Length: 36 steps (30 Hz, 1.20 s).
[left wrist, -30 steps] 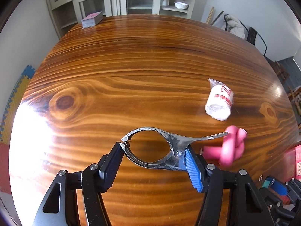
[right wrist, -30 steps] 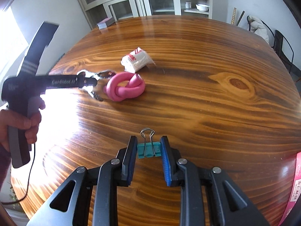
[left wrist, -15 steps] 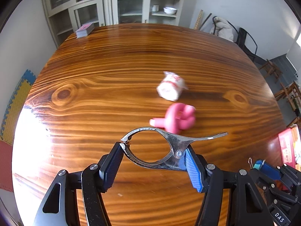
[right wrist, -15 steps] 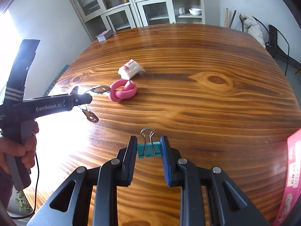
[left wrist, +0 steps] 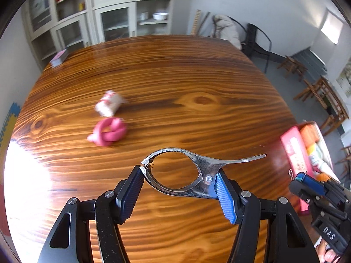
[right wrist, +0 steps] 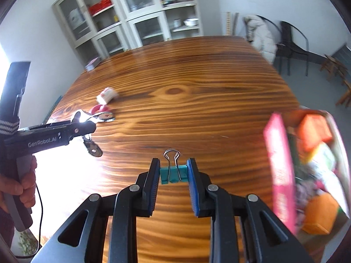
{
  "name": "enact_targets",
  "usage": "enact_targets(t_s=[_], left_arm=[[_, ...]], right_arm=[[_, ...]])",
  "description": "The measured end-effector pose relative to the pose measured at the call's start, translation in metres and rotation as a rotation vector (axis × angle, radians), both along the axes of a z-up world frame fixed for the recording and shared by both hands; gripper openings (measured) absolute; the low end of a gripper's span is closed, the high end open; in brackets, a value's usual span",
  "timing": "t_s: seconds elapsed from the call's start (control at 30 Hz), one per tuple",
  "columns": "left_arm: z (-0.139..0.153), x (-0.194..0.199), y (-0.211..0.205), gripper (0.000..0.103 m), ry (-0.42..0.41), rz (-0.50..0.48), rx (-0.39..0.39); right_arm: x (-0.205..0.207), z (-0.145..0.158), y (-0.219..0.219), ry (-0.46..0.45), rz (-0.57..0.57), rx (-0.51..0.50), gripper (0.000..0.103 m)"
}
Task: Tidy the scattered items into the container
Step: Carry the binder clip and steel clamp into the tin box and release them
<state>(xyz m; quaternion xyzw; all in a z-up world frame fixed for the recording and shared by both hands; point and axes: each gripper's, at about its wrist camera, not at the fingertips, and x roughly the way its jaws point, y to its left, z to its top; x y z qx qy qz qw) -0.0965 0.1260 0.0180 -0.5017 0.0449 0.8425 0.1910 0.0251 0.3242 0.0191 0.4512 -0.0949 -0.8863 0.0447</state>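
Observation:
My left gripper (left wrist: pixel 178 180) is shut on a large silver metal spring clamp (left wrist: pixel 197 171), held above the wooden table (left wrist: pixel 175 83). My right gripper (right wrist: pixel 173 175) is shut on a small teal binder clip (right wrist: pixel 174 174) with wire handles up. At the table's right edge stands the pink container (right wrist: pixel 279 168), holding orange and white items; it also shows in the left wrist view as the pink container (left wrist: pixel 295 144). A knotted pink toy (left wrist: pixel 108 132) and a white wrapped roll (left wrist: pixel 108 105) lie on the table to the left. The right gripper (left wrist: pixel 307 180) shows at lower right.
A stack of cards (left wrist: pixel 59 57) sits at the table's far left corner. White cabinets (left wrist: pixel 109 22) stand behind the table. Chairs and a coat (right wrist: pixel 261 35) are at the back right. A person's hand (right wrist: pixel 19 188) holds the left gripper's handle.
Both grippers have moved right across the table with their clips still held. The pink toy and white roll slid to the left of view, and the pink container came into view at the right.

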Motion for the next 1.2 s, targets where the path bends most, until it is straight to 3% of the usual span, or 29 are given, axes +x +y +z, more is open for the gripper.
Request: enact_targets(t_s=[0.27,0.5,0.53,0.63,0.67,1.2], left_arm=[[0.014,0.03,0.089,0.066,0.016,-0.114,0.014],[0.026,0.051,0.15,0.066,0.045,-0.184,0.017],[0.027,0.053,0.157,0.066,0.049,-0.19,0.016],[0.03,0.057,0.175,0.066,0.059,-0.203,0.016],[0.031,0.057,0.18,0.066,0.063,-0.206,0.015],[0.037,0.069,0.272,0.066,0.086,-0.318,0.008]], right_arm=[[0.041,0.018,0.088,0.041,-0.149,0.02,0.028],[0.047,0.018,0.145,0.029,-0.227,0.006,0.029],[0.047,0.015,0.153,0.02,-0.235,-0.011,0.036],[0.054,0.012,0.166,0.024,-0.254,-0.029,0.07],[0.058,0.012,0.17,0.034,-0.255,-0.026,0.073],[0.104,0.005,0.219,0.035,-0.326,-0.044,0.073]])
